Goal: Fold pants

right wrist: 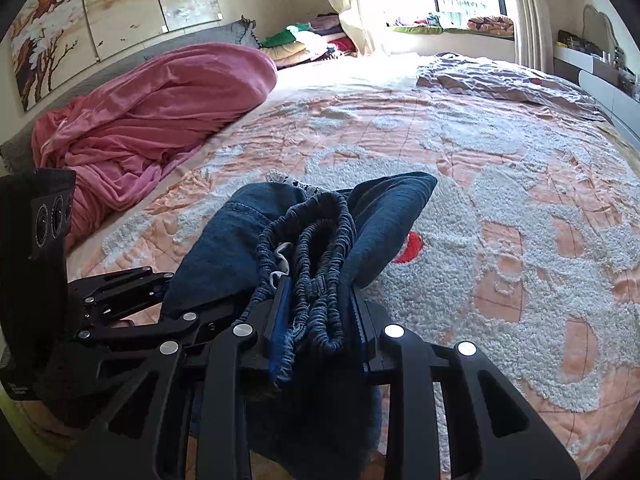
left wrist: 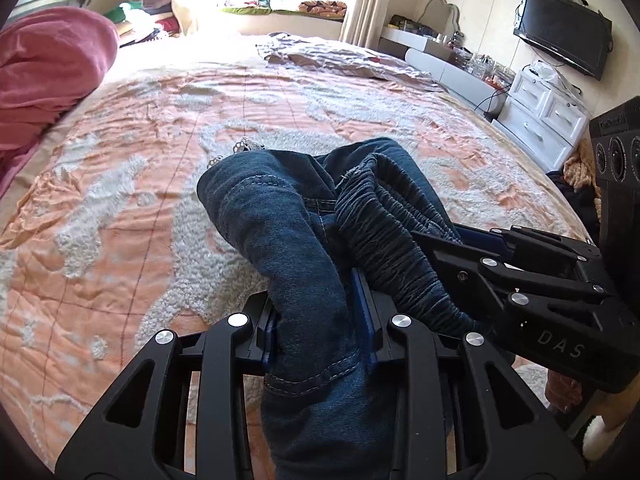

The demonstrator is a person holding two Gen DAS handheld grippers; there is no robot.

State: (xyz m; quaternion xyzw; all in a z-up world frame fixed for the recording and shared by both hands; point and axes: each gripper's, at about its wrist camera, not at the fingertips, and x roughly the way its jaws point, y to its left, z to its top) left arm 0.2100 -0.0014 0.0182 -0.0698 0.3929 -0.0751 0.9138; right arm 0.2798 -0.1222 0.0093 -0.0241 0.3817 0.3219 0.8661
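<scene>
The pants [left wrist: 288, 216] are dark blue denim with a ruched elastic waistband [right wrist: 320, 248]. They are bunched and held up over the bed. My left gripper [left wrist: 320, 320] is shut on a thick fold of denim. My right gripper [right wrist: 320, 320] is shut on the gathered waistband. The two grippers are close side by side: the right one [left wrist: 500, 276] shows at the right of the left wrist view, the left one [right wrist: 132, 304] at the left of the right wrist view. The lower part of the pants hangs below the grippers, hidden.
An orange quilt with white tufted pattern [left wrist: 160, 140] covers the bed. A pink blanket [right wrist: 152, 112] is heaped at the head side. A crumpled sheet [left wrist: 344, 60] lies at the far end. White drawers [left wrist: 540, 116] and a wall TV [left wrist: 564, 32] stand to the right.
</scene>
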